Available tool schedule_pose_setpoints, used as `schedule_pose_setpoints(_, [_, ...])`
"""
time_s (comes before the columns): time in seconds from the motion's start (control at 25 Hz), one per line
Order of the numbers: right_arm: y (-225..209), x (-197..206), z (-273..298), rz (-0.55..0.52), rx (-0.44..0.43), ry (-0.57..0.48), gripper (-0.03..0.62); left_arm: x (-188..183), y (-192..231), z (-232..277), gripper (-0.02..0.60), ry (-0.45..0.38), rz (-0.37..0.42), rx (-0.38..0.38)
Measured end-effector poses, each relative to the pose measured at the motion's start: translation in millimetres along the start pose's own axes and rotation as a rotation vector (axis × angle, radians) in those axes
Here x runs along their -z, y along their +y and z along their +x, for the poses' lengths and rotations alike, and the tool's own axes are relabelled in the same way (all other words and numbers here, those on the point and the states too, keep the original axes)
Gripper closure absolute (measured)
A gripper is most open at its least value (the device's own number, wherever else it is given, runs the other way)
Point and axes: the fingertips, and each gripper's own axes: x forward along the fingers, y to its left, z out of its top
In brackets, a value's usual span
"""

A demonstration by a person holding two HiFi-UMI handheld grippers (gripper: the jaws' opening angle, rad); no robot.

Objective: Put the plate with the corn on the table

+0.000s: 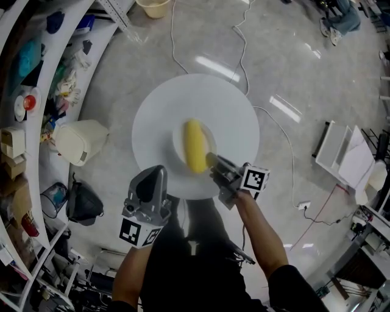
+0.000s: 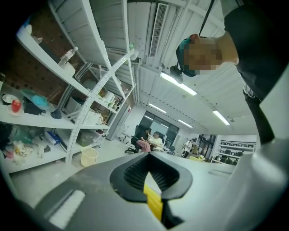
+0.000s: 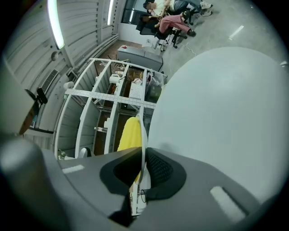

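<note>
A white plate [image 1: 178, 137] with a yellow corn cob [image 1: 195, 146] on it is over the near half of the round white table [image 1: 231, 116]. My right gripper [image 1: 212, 161] is shut on the plate's near rim. The right gripper view shows the plate [image 3: 144, 135] edge-on between the pads, with the corn [image 3: 131, 133] on one side and the table top [image 3: 216, 113] on the other. Whether the plate rests on the table I cannot tell. My left gripper [image 1: 152, 173] is at the table's near edge, left of the plate. It points upward, shut and holding nothing [image 2: 151, 178].
Cluttered white shelves [image 1: 24, 122] curve along the left. A white bin [image 1: 82, 141] and a black bag [image 1: 82, 204] stand on the floor beside them. Cables [image 1: 244, 55] run across the floor behind the table. White panels [image 1: 344, 155] lie at the right, a beige bucket [image 1: 153, 7] at the far side.
</note>
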Motion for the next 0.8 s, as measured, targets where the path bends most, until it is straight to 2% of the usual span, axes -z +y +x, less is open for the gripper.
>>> schedule_pose_setpoints(0.36, [-34.8,13.4,20.8,0.017,0.031,0.049,0.56,11.7,12.2,-4.7,0.578,0.001,-0.015,-0.015])
schedule_pose_setpoints(0.8, [-54.0,17.9,33.1,0.037,0.065,0.069,0.56,16.6,25.5,-11.1,0.578,-0.001,-0.029,-0.039])
